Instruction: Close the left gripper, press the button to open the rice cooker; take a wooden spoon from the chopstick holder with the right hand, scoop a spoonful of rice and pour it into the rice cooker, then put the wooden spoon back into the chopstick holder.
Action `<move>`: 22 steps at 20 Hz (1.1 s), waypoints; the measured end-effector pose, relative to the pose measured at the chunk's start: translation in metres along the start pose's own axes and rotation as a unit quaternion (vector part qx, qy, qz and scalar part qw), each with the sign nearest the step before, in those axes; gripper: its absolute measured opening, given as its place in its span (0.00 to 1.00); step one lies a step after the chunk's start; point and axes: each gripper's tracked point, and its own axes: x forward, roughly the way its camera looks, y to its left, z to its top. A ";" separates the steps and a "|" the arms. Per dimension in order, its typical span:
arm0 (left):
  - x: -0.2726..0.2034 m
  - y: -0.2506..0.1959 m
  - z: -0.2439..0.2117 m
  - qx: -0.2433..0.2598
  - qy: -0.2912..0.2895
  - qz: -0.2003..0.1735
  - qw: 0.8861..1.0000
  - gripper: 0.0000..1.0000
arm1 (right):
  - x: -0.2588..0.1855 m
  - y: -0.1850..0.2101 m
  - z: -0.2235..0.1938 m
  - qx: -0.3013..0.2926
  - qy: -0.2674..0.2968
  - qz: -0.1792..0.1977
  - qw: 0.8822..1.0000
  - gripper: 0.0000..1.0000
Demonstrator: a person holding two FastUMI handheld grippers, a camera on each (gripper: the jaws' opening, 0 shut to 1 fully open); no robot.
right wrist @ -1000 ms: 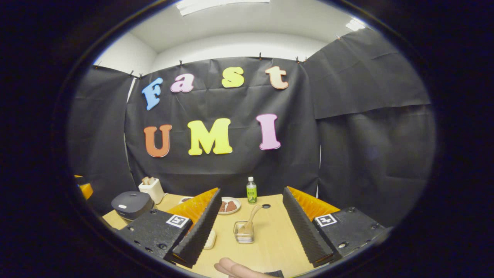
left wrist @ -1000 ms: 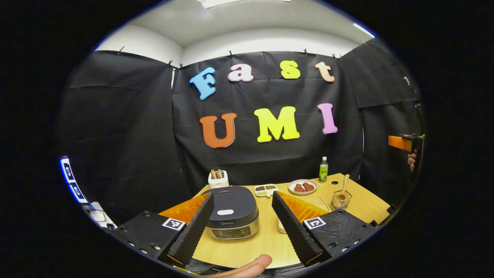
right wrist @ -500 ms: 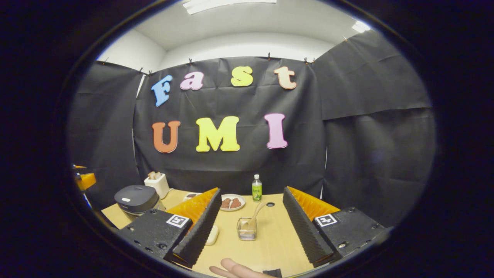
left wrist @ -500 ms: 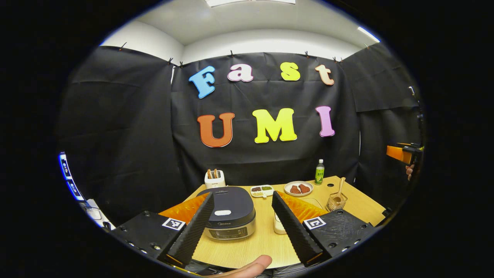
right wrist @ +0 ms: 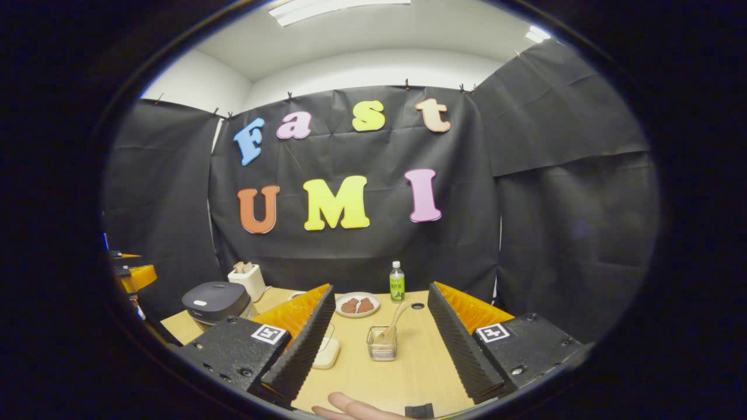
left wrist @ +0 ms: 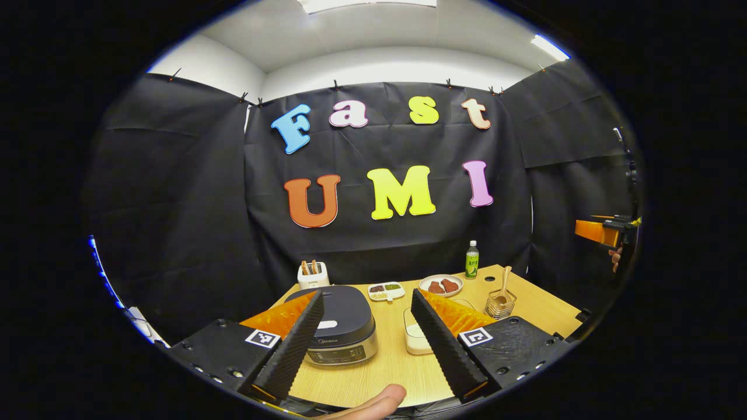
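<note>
Left gripper view: left gripper point(left wrist: 366, 338) spread wide, empty, above the near edge of the table point(left wrist: 543, 309). Rice cooker point(left wrist: 341, 326) between its fingers, lid down. Chopstick holder point(left wrist: 313, 275) behind the cooker, wooden handles upright in it. Right gripper view: right gripper point(right wrist: 379, 344) spread, empty; small glass container point(right wrist: 382, 343) with a wooden spoon point(right wrist: 395, 322) between its fingers; cooker far left.

Both tools point(left wrist: 365, 344) point(right wrist: 379, 350) agape, empty.
</note>
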 end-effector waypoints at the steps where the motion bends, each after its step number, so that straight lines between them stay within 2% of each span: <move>1: 0.003 0.006 0.000 -0.002 0.000 0.008 1.000 0.96 | 0.000 0.001 -0.001 0.004 0.001 0.003 1.000 1.00; 2: 0.007 0.011 0.000 -0.003 -0.002 0.016 1.000 0.96 | 0.000 0.003 -0.004 0.009 0.004 0.007 1.000 0.94; 3: 0.011 0.015 0.000 -0.001 -0.005 0.020 1.000 0.96 | -0.001 0.005 -0.004 0.012 0.002 0.012 1.000 0.94; 4: 0.018 0.022 0.000 0.001 -0.010 0.027 1.000 0.96 | -0.002 0.007 -0.002 0.013 -0.002 0.015 1.000 1.00; 5: 0.025 0.030 -0.002 0.001 -0.012 0.033 0.999 0.96 | -0.002 0.007 -0.001 0.012 -0.007 0.015 1.000 0.94; 6: 0.031 0.037 -0.007 -0.005 -0.008 0.042 0.999 0.96 | -0.002 0.005 -0.002 0.013 -0.011 0.014 1.000 1.00; 7: 0.037 0.045 -0.011 -0.016 -0.003 0.052 0.999 0.96 | -0.001 0.005 -0.002 0.012 -0.017 0.013 1.000 0.94; 8: 0.045 0.051 -0.015 -0.029 0.001 0.058 0.998 0.96 | 0.000 0.003 -0.002 0.011 -0.023 0.010 1.000 1.00; 9: 0.052 0.057 -0.019 -0.038 0.006 0.062 0.997 0.96 | 0.001 -0.001 -0.003 0.008 -0.027 0.004 1.000 1.00; 10: 0.058 0.063 -0.024 -0.042 0.011 0.063 0.997 0.90 | 0.002 -0.005 -0.005 0.008 -0.031 -0.001 1.000 1.00; 11: 0.067 0.066 -0.025 -0.043 0.008 0.059 0.997 0.96 | 0.002 -0.009 -0.007 0.008 -0.033 -0.006 0.999 1.00; 12: 0.077 0.072 -0.028 -0.044 0.009 0.061 0.997 0.95 | 0.002 -0.012 -0.009 0.009 -0.035 -0.012 0.999 1.00; 14: 0.096 0.087 -0.044 -0.053 0.029 0.065 0.996 0.87 | -0.001 -0.016 -0.015 0.011 -0.037 -0.016 0.999 1.00; 15: 0.106 0.088 -0.054 -0.064 0.046 0.060 0.995 0.70 | -0.004 -0.018 -0.017 0.010 -0.039 -0.017 0.999 0.94; 16: 0.115 0.090 -0.060 -0.074 0.059 0.058 0.994 0.53 | -0.007 -0.021 -0.020 0.008 -0.038 -0.021 0.999 0.94; 17: 0.123 0.097 -0.066 -0.079 0.072 0.068 0.992 0.42 | -0.011 -0.023 -0.022 0.004 -0.041 -0.022 0.999 0.94; 18: 0.131 0.101 -0.072 -0.081 0.081 0.070 0.991 0.30 | -0.016 -0.021 -0.022 -0.002 -0.046 -0.018 0.999 1.00; 19: 0.135 0.097 -0.080 -0.091 0.097 0.060 0.989 0.15 | -0.020 -0.021 -0.021 -0.010 -0.052 -0.016 0.998 0.94; 20: 0.146 0.085 -0.088 -0.110 0.126 0.039 0.985 0.00 | -0.025 -0.023 -0.021 -0.016 -0.058 -0.014 0.998 1.00; 22: 0.152 0.075 -0.122 -0.127 0.172 0.031 0.976 0.00 | -0.032 -0.027 -0.025 -0.018 -0.062 -0.011 0.998 1.00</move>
